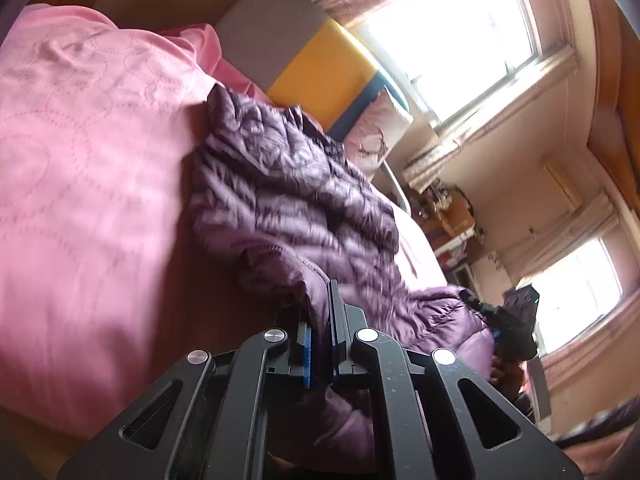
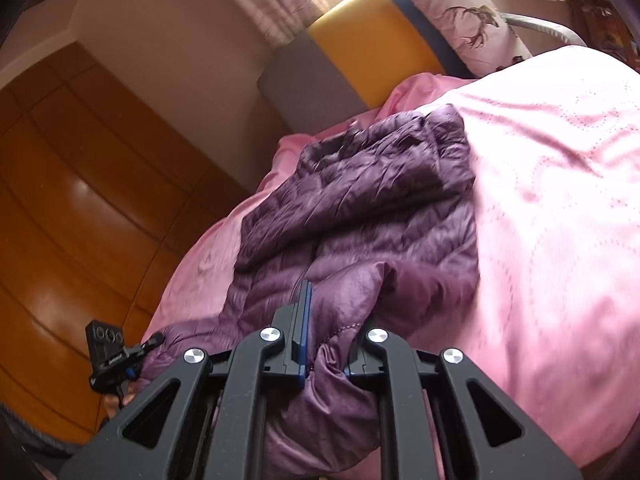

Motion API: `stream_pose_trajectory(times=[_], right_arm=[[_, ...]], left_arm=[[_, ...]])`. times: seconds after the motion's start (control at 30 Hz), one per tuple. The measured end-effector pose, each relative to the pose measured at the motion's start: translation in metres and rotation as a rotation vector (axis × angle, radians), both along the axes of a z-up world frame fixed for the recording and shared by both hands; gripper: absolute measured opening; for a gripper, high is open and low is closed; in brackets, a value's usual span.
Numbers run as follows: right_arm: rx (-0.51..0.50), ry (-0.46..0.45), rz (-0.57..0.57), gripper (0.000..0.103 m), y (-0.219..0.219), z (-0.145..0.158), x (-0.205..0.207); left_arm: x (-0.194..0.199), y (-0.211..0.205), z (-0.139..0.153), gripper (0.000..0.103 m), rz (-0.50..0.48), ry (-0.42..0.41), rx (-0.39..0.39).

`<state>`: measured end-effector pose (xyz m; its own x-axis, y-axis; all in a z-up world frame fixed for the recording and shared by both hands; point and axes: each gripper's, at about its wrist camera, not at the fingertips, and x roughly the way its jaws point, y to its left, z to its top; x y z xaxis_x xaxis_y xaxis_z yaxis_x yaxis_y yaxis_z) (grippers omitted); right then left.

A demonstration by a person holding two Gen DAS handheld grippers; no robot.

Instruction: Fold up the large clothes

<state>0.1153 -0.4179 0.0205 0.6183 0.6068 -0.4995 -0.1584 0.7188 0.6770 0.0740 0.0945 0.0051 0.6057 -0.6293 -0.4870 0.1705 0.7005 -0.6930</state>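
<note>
Purple quilted down jacket (image 1: 288, 184) lies spread on a pink bedspread (image 1: 80, 160), its near hem raised at two points. Left gripper (image 1: 320, 320) has its jaws nearly closed, pinching a fold of the hem between blue pads. Right gripper (image 2: 316, 320) is likewise clamped on bunched hem fabric. Beyond the jacket stand a grey, yellow and blue headboard (image 2: 360, 40) and a patterned pillow (image 2: 468, 24). Wooden wardrobe doors (image 2: 80, 200) flank the bed.

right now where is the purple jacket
The purple jacket lies on the pink bedspread in both wrist views, its far end toward the yellow and grey headboard. Its near edge is pinched in the left gripper and right gripper.
</note>
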Motion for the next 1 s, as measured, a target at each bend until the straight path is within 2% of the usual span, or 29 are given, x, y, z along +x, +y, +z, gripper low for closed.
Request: stream_pose_trajectory(times=[0.23,0.3,0.33,0.4,0.43,0.47,0.53,0.57,0.6,0.63,0.67,0.7,0.77,0.83,0.9,0.93,0.97,1.0], right_arm=[[-0.046,0.076,-0.050,0.011,0.000,-0.014,0.075],[-0.053,0.098,-0.050,0.013,0.002,-0.019,0.092],[-0.052,0.105,-0.050,0.017,0.002,-0.022,0.099],[-0.035,0.126,-0.056,0.031,0.001,-0.028,0.109],[-0.019,0.132,-0.060,0.043,-0.001,-0.030,0.113],[0.017,0.131,-0.062,0.067,-0.005,-0.031,0.116],[0.067,0.116,-0.082,0.094,-0.012,-0.030,0.115],[0.070,0.099,-0.097,0.097,-0.016,-0.027,0.112],[0.074,0.083,-0.103,0.098,-0.020,-0.025,0.107],[0.087,0.076,-0.105,0.100,-0.024,-0.024,0.103],[0.097,0.073,-0.113,0.101,-0.029,-0.024,0.097],[0.094,0.069,-0.121,0.101,-0.034,-0.026,0.089],[0.066,0.074,-0.128,0.101,-0.039,-0.033,0.074],[0.016,0.110,-0.128,0.101,-0.039,-0.048,0.064],[-0.041,0.146,-0.117,0.100,-0.033,-0.063,0.060],[-0.068,0.157,-0.103,0.093,-0.028,-0.069,0.061],[-0.093,0.172,-0.082,0.077,-0.022,-0.075,0.063],[-0.110,0.187,-0.075,0.069,-0.017,-0.080,0.065]], left_arm=[[0.072,-0.004,0.005,0.005,0.052,0.015,0.044],[0.092,-0.005,0.004,0.005,0.076,0.032,0.066],[0.106,-0.006,0.000,0.005,0.084,0.049,0.076],[0.124,-0.005,-0.005,0.007,0.107,0.087,0.084],[0.135,-0.004,-0.008,0.011,0.116,0.119,0.088],[0.142,-0.002,-0.009,0.014,0.119,0.140,0.083],[0.152,0.005,-0.013,0.031,0.132,0.179,0.041],[0.154,0.010,-0.014,0.038,0.138,0.186,0.011],[0.154,0.017,-0.014,0.055,0.157,0.182,-0.029],[0.151,0.021,-0.014,0.081,0.187,0.176,-0.039],[0.145,0.029,-0.013,0.089,0.240,0.166,-0.038],[0.140,0.037,-0.013,0.091,0.279,0.152,-0.046],[0.138,0.043,-0.019,0.090,0.266,0.162,-0.062],[0.134,0.041,-0.029,0.090,0.259,0.165,0.002],[0.131,0.029,-0.038,0.090,0.211,0.157,0.077],[0.132,0.023,-0.044,0.085,0.178,0.162,0.093],[0.134,0.012,-0.051,0.080,0.124,0.172,0.116],[0.136,0.005,-0.054,0.063,0.096,0.177,0.138]])
